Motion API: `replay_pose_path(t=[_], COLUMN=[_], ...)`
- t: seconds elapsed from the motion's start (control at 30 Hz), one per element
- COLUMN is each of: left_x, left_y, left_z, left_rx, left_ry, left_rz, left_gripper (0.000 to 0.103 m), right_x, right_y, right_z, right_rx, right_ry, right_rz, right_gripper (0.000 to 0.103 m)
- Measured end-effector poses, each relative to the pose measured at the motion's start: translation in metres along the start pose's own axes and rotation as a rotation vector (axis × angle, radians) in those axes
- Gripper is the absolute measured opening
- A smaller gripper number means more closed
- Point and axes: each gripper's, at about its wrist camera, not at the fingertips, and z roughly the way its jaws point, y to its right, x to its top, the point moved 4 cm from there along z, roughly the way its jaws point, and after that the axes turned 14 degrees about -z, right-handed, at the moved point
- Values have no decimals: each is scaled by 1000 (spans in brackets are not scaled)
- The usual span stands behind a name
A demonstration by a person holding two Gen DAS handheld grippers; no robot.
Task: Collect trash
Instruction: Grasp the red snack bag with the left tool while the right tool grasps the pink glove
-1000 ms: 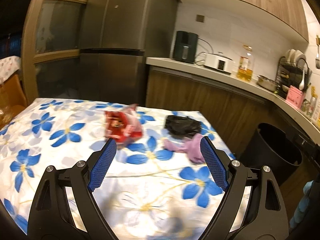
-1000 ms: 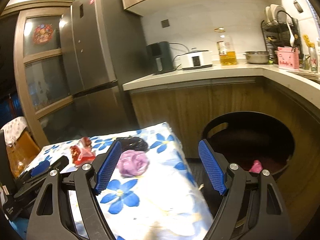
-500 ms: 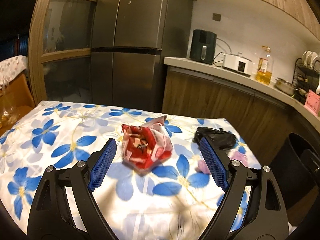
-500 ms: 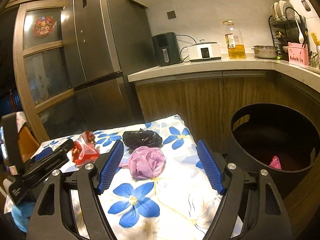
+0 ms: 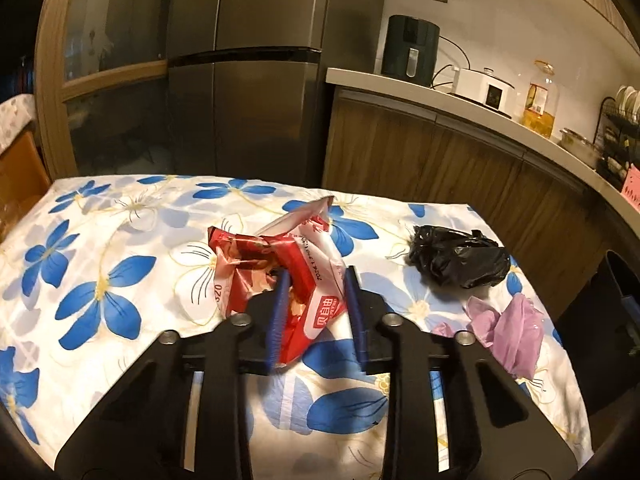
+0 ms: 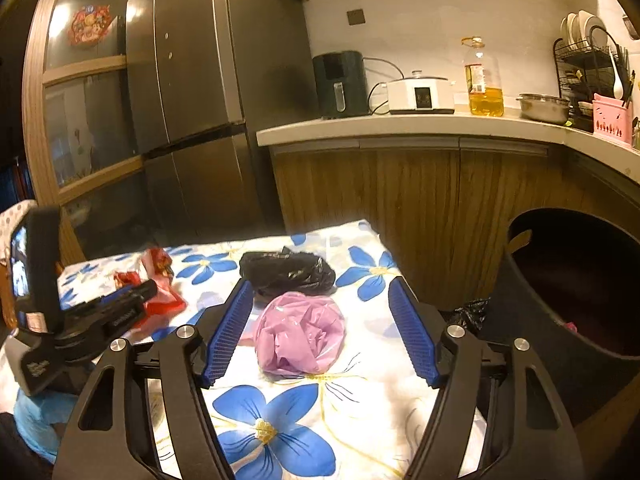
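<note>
A crumpled red and white snack wrapper lies on the flowered tablecloth. My left gripper is closing on its near end, and both blue pads touch it. From the right wrist view, the left gripper sits low at the left against that wrapper. My right gripper is open and narrowing slightly. A crumpled pink plastic bag lies between its jaws, untouched by the pads. Just beyond is a balled black plastic bag. The black trash bin stands on the floor to the right of the table.
Behind the table are a steel fridge and a wooden counter with an air fryer, a cooker, an oil bottle and a dish rack. A small black bag lies on the floor between table and bin. A pink scrap lies inside the bin.
Both grippers came forward and lower over the table. The left jaws went from wide apart to closed around the red wrapper. The right gripper now straddles the pink bag.
</note>
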Motion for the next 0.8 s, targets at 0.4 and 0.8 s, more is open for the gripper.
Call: replay_pose_path(t=[0.4, 0.8], left_x=[-4, -16], left_y=[-7, -19], left_z=[-30, -79], left_rx=[-95, -149], left_ry=[36, 71], left_rz=[-50, -74], left_gripper=[1, 1], right_x=[-8, -15], right_y=[-8, -23], right_z=[18, 43], right_rx=[28, 72], right_ry=[-43, -114], right_rz=[-10, -22], right_gripper=[59, 50])
